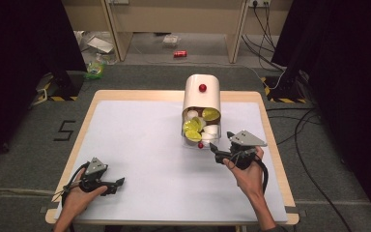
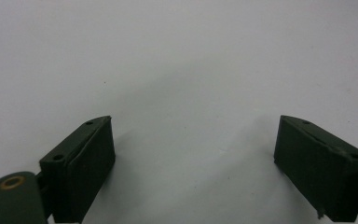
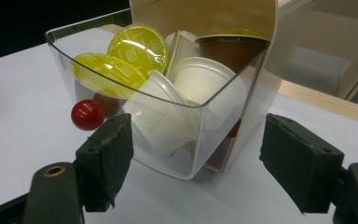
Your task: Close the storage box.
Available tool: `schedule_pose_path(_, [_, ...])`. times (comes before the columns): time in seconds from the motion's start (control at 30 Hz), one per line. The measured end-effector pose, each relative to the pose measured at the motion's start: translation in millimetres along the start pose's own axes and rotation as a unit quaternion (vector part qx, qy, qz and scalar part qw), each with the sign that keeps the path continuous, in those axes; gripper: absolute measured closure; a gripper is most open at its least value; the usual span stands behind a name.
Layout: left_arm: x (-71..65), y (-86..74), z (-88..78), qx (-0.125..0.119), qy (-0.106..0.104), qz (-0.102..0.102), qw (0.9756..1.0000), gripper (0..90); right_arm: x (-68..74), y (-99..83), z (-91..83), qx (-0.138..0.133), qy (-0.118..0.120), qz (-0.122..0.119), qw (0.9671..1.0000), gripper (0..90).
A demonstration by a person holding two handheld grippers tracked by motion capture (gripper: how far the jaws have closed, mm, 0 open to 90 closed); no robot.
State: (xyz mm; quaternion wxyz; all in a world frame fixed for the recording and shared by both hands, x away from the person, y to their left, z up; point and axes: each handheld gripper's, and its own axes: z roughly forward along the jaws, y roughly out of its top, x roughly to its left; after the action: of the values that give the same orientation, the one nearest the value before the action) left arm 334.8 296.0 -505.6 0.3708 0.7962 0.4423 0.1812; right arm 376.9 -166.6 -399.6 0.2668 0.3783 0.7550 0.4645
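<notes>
Right gripper (image 1: 221, 146) open just near clear capsule drawer (image 3: 121, 70); square up on red knob (image 3: 87, 115) before closing.

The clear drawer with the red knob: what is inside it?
The clear drawer holds coffee capsules: some yellow-green lidded capsules, some white ones and a brown one. The capsules below them and the drawer's rear, under the cream housing, are covered.

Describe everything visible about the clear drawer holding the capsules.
The drawer is see-through plastic with rounded corners and a red knob on its front. It stands pulled out of a cream, round-topped holder near the table's far edge, heaped with yellow-lidded and white capsules. It rests on the white table. The right gripper faces it with jaws open, not touching.
</notes>
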Motion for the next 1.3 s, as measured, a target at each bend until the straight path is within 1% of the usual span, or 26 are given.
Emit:
schedule_pose_path(0.53, [-0.1,0.0,0.0,0.000,0.000,0.000,1.0000,11.5,-6.0,6.1,3.9,-0.005,-0.004,0.006,1.0000,23.2])
schedule_pose_path(0.6, [0.0,0.0,0.1,0.000,0.000,0.000,1.0000,11.5,-6.1,6.6,5.0,-0.005,-0.007,0.003,1.0000,23.8])
schedule_pose_path(0.73, [0.0,0.0,0.0,0.000,0.000,0.000,1.0000,11.5,-7.7,7.6,7.1,-0.005,-0.007,0.007,0.9999,23.5])
schedule_pose_path(0.8, [0.0,0.0,0.0,0.000,0.000,0.000,1.0000,11.5,-8.0,8.0,7.7,-0.005,-0.008,0.004,0.9999,23.7])
schedule_pose_path(0.9, [0.0,0.0,0.0,0.000,0.000,0.000,1.0000,11.5,-8.2,8.6,8.6,-0.004,-0.009,0.008,0.9999,23.5])
schedule_pose_path(0.97, [0.0,0.0,0.0,0.000,0.000,0.000,1.0000,11.6,-8.5,9.1,9.5,-0.004,-0.011,0.005,0.9999,23.8])
schedule_pose_path(1.3, [0.0,0.0,0.0,0.000,0.000,0.000,1.0000,11.5,-12.0,10.8,13.9,-0.005,-0.011,0.009,0.9999,23.8])
